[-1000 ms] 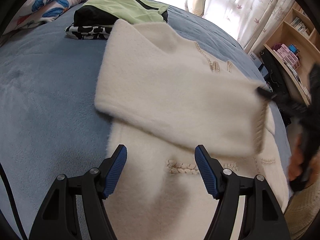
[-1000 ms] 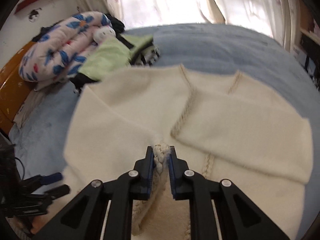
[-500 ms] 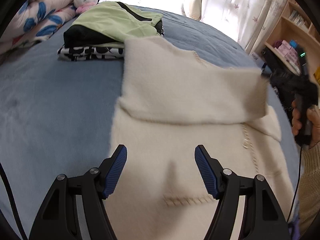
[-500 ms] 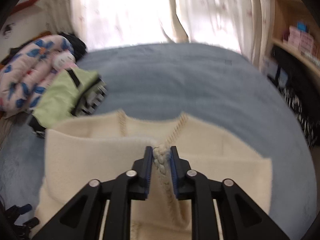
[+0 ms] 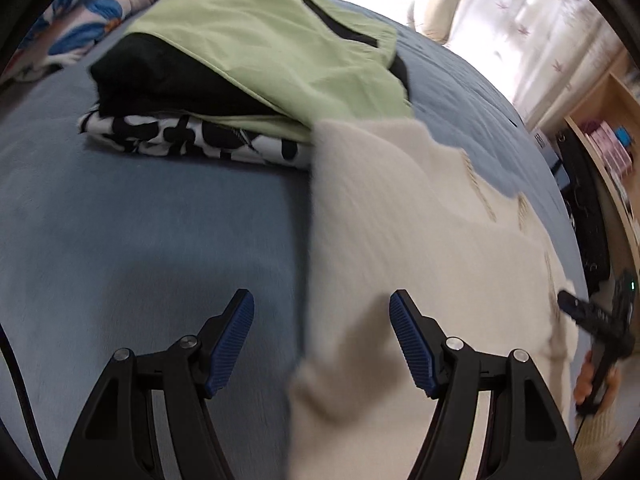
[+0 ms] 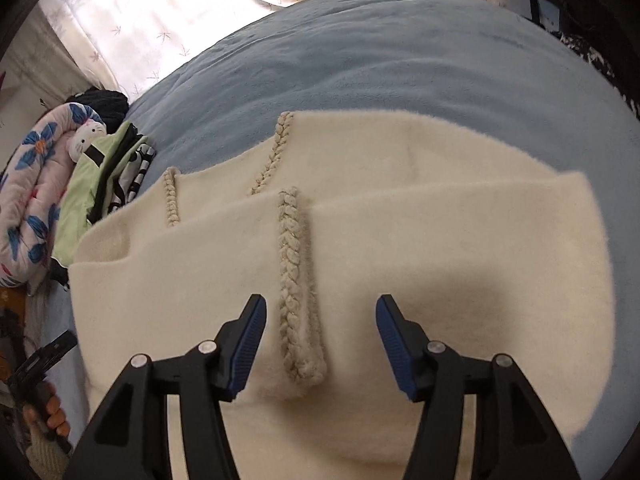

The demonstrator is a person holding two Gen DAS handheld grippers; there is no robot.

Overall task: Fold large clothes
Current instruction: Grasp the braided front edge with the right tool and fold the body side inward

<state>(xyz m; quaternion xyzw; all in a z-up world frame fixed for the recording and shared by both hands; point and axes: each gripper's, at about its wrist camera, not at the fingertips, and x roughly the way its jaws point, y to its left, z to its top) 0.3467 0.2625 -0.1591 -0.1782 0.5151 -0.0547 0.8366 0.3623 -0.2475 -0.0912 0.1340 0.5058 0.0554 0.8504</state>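
Item: cream sweater [image 6: 400, 240], lying on the blue bed [image 6: 380, 60], folded across itself with its braided trim [image 6: 292, 280] uppermost; a second ago your right gripper [image 6: 318, 338] had that trim pinched, now its jaws stand wide apart with the trim lying loose between them, touching neither pad; the fold has been laid down and released, so this step looks complete. Your left gripper [image 5: 322, 340] likewise has its jaws open and empty, as they were a second ago, but it has shifted to straddle the sweater's left edge [image 5: 312, 280], one finger over bare bed [image 5: 140, 220], the other over the knit; the view is blurred. Judgement: you are placed for the next fold, probably from that left edge. Containers: none in view; nearest to one is the stack of folded clothes [image 5: 248, 60], green garment on top, black and patterned pieces beneath, its corner touching the sweater's far end; floral bedding roll [image 6: 32, 200] with a plush toy [image 6: 86, 140] behind.
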